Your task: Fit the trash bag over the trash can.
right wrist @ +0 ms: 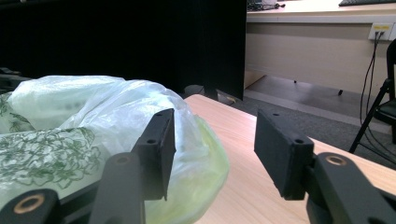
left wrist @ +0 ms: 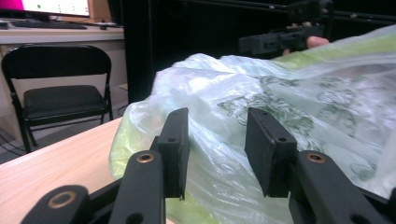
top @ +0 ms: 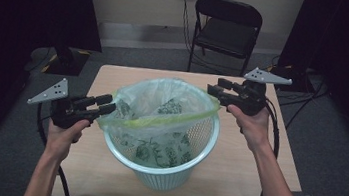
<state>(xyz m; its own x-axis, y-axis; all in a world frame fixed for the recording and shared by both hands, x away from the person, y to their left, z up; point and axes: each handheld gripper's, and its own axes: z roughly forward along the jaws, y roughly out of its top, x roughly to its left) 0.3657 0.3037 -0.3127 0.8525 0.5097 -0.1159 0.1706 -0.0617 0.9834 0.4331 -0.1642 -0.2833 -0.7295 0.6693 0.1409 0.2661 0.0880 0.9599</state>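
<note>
Working a thin plastic bag (top: pixel 161 107) at the mouth of the pale mesh basket (top: pixel 173 171), I have one claw on each side of it. The basket stands near the middle of the wooden surface (top: pixel 254 173), a little toward its near edge, and the bag sits inside it with its printed lower part down in the basket. My left claw (top: pixel 106 104) is at the bag's left lip with its jaws apart; the film bulges between them, but the pads do not press on it. My right claw (top: pixel 215 91) is at the right lip, jaws also apart, with the bag against one jaw and nothing clamped. Judging by this, the bag is seated but its greenish rim is bunched above the basket's rim, so the rim has yet to be gripped and settled.
</note>
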